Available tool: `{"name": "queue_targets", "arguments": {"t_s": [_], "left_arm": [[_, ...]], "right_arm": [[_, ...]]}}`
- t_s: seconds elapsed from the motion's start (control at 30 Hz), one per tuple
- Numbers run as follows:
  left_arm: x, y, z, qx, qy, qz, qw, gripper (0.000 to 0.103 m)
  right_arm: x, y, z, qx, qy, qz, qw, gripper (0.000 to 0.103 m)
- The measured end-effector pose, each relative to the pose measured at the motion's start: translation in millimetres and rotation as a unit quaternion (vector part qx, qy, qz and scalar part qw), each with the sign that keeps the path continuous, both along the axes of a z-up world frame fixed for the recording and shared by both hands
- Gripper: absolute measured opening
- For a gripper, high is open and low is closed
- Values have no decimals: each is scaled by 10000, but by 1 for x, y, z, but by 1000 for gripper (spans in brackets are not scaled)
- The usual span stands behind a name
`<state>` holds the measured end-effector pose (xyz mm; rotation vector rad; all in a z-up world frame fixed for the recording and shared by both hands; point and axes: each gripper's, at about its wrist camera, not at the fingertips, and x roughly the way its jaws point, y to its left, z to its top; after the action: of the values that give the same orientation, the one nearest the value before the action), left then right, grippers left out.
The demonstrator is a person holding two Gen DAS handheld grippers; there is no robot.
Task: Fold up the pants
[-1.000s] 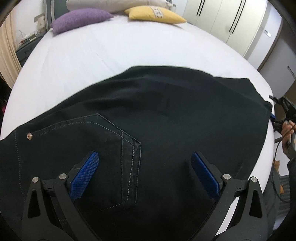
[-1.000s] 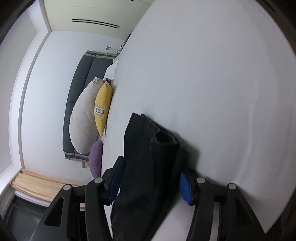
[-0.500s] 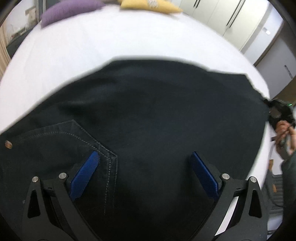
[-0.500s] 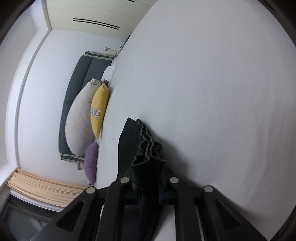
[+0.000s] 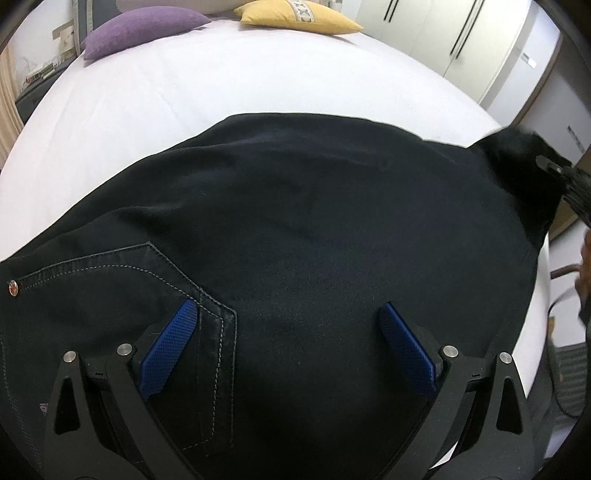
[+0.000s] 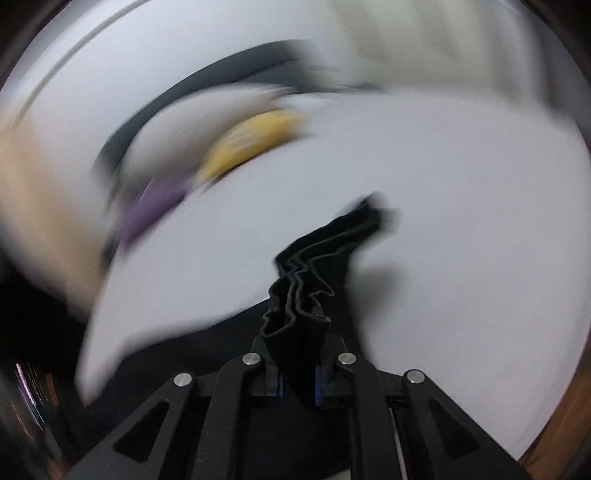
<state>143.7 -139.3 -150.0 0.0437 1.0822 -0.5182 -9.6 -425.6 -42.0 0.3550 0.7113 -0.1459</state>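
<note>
Black pants [image 5: 314, 229] lie spread on a white bed [image 5: 221, 81], back pocket with grey stitching at the lower left. My left gripper [image 5: 288, 343] is open, its blue pads [image 5: 170, 347] over the seat area beside the pocket. My right gripper [image 6: 297, 380] is shut on the bunched hem of the pant legs [image 6: 306, 295] and holds it lifted above the sheet. It also shows at the right edge of the left wrist view [image 5: 561, 181], with the hem end raised.
A purple pillow [image 5: 140, 29] and a yellow pillow [image 5: 295, 16] lie at the head of the bed. White wardrobe doors [image 5: 461, 40] stand at the back right. The right wrist view is motion-blurred.
My right gripper closed on the pant hem, then lifted and swung it, rotating its view. The left gripper stayed open over the seat with small shifts.
</note>
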Motion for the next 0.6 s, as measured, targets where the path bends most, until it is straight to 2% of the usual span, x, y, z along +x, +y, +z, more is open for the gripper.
{"name": "queue_targets", "arguments": {"t_s": [0.03, 0.07, 0.13, 0.2, 0.27, 0.33, 0.4, 0.47, 0.6], "left_arm": [[-1, 9, 2, -95, 9, 41, 9999, 100], [-1, 9, 6, -234, 34, 116, 9997, 100], [-2, 10, 15, -603, 120, 321, 9976, 100], [-1, 19, 19, -1007, 275, 480, 9934, 101], [1, 25, 20, -1234, 410, 556, 9900, 101], [4, 29, 20, -1585, 612, 667, 9832, 101], [9, 28, 20, -1945, 847, 750, 9744, 101], [18, 24, 22, -2395, 1121, 699, 9619, 101], [31, 14, 18, -2748, 1534, 596, 9473, 102]], "right_arm": [[5, 41, 1, -411, 104, 583, 9974, 12], [9, 89, -7, -862, 301, 1227, 9882, 12], [12, 146, -39, -1470, 730, 1791, 9701, 12], [17, 165, -67, -1536, 1034, 1784, 9664, 12], [15, 169, -75, -1624, 985, 1532, 9698, 12], [13, 169, -71, -1646, 915, 1466, 9711, 12], [11, 174, -64, -1957, 825, 1500, 9656, 12], [6, 185, -54, -2257, 676, 1524, 9598, 12], [-5, 213, -32, -2441, 352, 1573, 9563, 12]]}}
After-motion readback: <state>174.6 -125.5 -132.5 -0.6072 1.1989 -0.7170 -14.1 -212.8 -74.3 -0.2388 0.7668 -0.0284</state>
